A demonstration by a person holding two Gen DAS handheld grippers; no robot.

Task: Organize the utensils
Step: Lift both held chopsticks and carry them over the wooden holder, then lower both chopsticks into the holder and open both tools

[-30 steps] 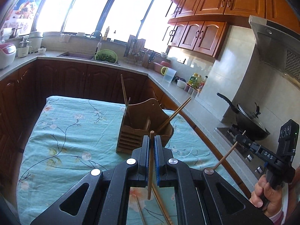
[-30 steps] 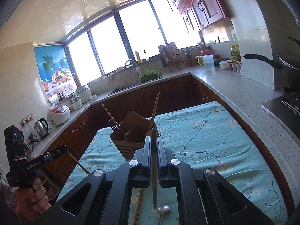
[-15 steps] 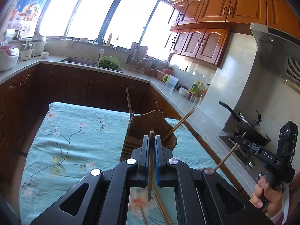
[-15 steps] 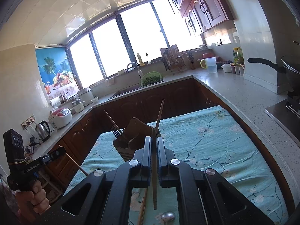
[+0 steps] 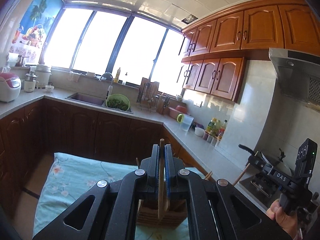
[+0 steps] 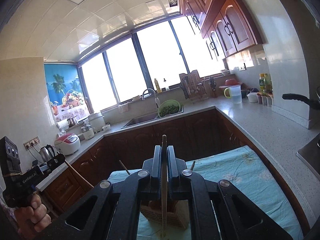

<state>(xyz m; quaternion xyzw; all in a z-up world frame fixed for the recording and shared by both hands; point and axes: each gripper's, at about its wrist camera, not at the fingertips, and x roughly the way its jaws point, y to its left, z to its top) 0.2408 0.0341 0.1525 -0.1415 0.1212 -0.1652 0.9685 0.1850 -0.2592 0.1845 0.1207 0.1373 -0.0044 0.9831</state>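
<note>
A: What is each tool carrying?

B: The left tool (image 5: 161, 150) is clenched on a wooden chopstick (image 5: 161, 180), which runs upright through the centre of its frame. The right tool (image 6: 164, 150) is clenched on a slim utensil handle (image 6: 164, 190); its lower end is too blurred to name.

A: Where do they go?

B: I judge into the wooden utensil holder (image 5: 160, 216), low in the centre of both views, directly under the held pieces. Stick ends already poke out of it. This is the carry step, both pieces held above the holder. Next, each lower tip must be lined up over an open slot and lowered before letting go.

A: And around it?

B: The holder stands on a surface under a pale blue flowered cloth (image 5: 80, 178). Beyond are dark cabinets, a sink (image 5: 88, 99) with a green colander (image 5: 118, 105) at centre left, bright windows above, and a wok (image 5: 270, 160) at the right edge.
</note>
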